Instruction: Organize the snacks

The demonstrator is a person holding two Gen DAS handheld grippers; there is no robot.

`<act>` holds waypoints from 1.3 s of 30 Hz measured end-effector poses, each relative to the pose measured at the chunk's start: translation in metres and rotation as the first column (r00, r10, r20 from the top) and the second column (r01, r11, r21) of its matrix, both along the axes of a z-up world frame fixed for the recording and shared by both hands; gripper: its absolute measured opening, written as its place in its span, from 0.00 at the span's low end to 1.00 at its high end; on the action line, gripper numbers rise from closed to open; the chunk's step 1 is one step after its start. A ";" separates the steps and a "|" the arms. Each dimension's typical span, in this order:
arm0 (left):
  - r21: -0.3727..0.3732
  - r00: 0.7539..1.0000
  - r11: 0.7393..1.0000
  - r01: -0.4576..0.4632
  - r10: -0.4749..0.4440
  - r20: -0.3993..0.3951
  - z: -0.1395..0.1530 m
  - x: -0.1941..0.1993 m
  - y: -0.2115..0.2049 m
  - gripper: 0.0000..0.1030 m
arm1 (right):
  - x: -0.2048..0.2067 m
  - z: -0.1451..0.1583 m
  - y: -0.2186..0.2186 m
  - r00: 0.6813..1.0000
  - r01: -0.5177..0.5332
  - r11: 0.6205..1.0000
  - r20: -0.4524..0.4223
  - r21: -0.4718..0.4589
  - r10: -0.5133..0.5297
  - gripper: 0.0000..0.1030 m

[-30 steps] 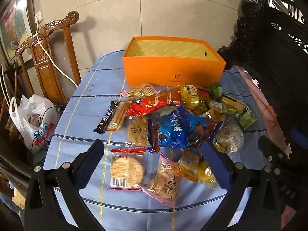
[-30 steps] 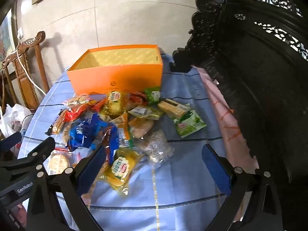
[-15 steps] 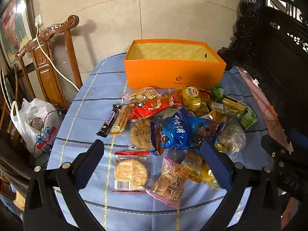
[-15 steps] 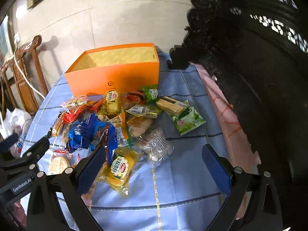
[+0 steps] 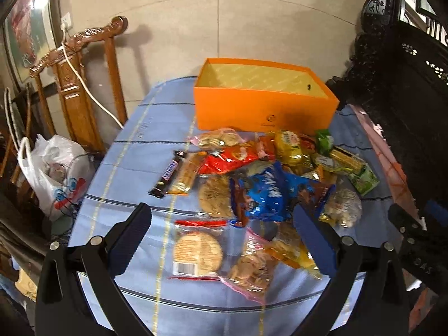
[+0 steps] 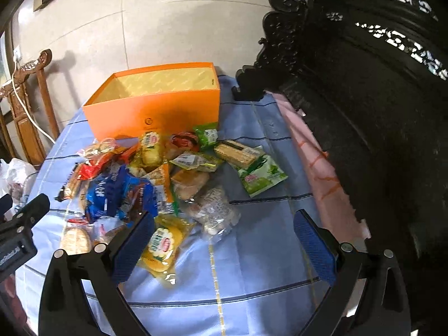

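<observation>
A pile of wrapped snacks lies on the blue tablecloth [image 5: 134, 151] before an empty orange box [image 5: 263, 109]; the box also shows in the right wrist view [image 6: 156, 112]. The pile holds a blue bag [image 5: 268, 193], a red bag [image 5: 229, 159], a Snickers bar [image 5: 168, 173] and a round biscuit pack [image 5: 197, 252]. My left gripper [image 5: 224, 243] is open and empty above the near biscuit packs. My right gripper [image 6: 224, 243] is open and empty above the cloth, right of a yellow cake pack [image 6: 162, 246]. A green pack [image 6: 261, 175] lies at the pile's right.
A carved wooden chair [image 5: 81, 84] with a white cable stands left of the table, with a white plastic bag [image 5: 56, 173] beside it. Dark carved furniture [image 6: 364, 98] rises close along the right. A pink cloth [image 6: 316, 168] hangs at the table's right edge.
Both grippers have risen and drawn back slightly, so the box and pile sit lower and farther in view. Nothing on the table has moved. Both stay open.
</observation>
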State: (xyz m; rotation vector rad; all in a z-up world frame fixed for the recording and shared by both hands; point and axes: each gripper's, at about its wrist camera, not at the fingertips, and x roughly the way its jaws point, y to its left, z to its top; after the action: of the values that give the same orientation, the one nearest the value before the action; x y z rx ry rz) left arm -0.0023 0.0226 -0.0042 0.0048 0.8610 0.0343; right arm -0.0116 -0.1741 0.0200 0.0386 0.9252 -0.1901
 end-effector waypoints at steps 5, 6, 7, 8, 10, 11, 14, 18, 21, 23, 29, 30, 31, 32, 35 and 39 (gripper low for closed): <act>-0.001 1.000 1.000 -0.024 0.024 -0.008 -0.002 0.001 0.014 0.96 | 0.002 -0.001 0.006 1.000 -0.009 1.000 -0.007 -0.024 0.008 0.97; -0.002 0.999 0.999 -0.035 0.035 -0.012 -0.003 0.002 0.018 0.96 | 0.002 -0.001 0.007 1.000 -0.011 1.000 -0.007 -0.024 0.011 0.97; -0.003 0.999 0.999 -0.046 0.046 -0.015 -0.003 0.002 0.021 0.96 | 0.003 -0.001 0.007 1.000 -0.015 1.000 -0.011 -0.019 0.014 0.97; -0.008 0.998 0.998 -0.059 0.059 -0.020 -0.005 0.003 0.025 0.96 | 0.004 -0.002 0.007 1.000 -0.014 1.000 -0.016 -0.016 0.014 0.97; -0.027 0.997 0.997 -0.076 0.075 -0.028 -0.006 0.004 0.030 0.96 | 0.005 -0.003 0.009 1.000 -0.021 1.000 -0.020 -0.008 0.021 0.97; -0.033 0.996 0.996 -0.079 0.078 -0.030 -0.006 0.004 0.032 0.96 | 0.006 -0.004 0.010 1.000 -0.023 1.000 -0.021 -0.007 0.023 0.97; -0.033 0.996 0.996 -0.082 0.082 -0.026 -0.003 0.003 0.032 0.96 | 0.008 -0.008 0.012 0.999 -0.032 0.999 -0.033 -0.001 0.032 0.97; 0.003 0.998 0.998 -0.057 0.057 -0.007 0.000 0.002 0.024 0.96 | 0.009 -0.008 0.013 0.999 -0.026 1.000 -0.027 -0.002 0.026 0.97; 0.001 0.999 0.999 -0.040 0.040 -0.011 0.000 0.003 0.021 0.96 | 0.009 -0.008 0.011 1.000 -0.020 1.000 -0.017 -0.006 0.020 0.97; -0.012 0.999 0.999 -0.031 0.030 -0.015 -0.001 0.003 0.020 0.96 | 0.008 -0.008 0.009 1.000 -0.015 1.000 -0.012 0.011 0.015 0.97; 0.001 1.000 1.000 -0.012 0.012 -0.006 0.000 0.004 0.014 0.96 | 0.009 -0.007 0.008 1.000 -0.014 1.000 -0.009 -0.006 0.014 0.97; 0.001 1.000 1.000 -0.008 0.008 -0.006 0.000 0.004 0.013 0.96 | 0.009 -0.007 0.008 1.000 -0.012 1.000 -0.010 -0.003 0.012 0.97; -0.001 1.000 1.000 -0.003 0.003 -0.005 0.000 0.004 0.012 0.96 | 0.009 -0.007 0.008 1.000 -0.011 1.000 -0.009 0.000 0.011 0.97; 0.002 1.000 1.000 0.001 -0.001 -0.005 0.000 0.004 0.010 0.96 | 0.009 -0.007 0.008 1.000 -0.012 1.000 -0.009 0.002 0.012 0.97; 0.010 1.000 1.000 0.005 -0.005 -0.006 0.000 0.005 0.009 0.96 | 0.009 -0.007 0.008 0.999 -0.031 0.999 -0.012 0.020 0.032 0.97; -0.006 1.000 1.000 0.001 -0.001 -0.016 -0.001 0.006 0.011 0.96 | 0.010 -0.006 0.010 0.999 -0.042 0.999 -0.002 0.017 0.042 0.97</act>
State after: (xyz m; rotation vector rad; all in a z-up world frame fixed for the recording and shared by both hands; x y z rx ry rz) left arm 0.0038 0.0332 -0.0056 0.0002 0.8773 0.0305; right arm -0.0016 -0.1644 0.0138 0.0349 0.9292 -0.1433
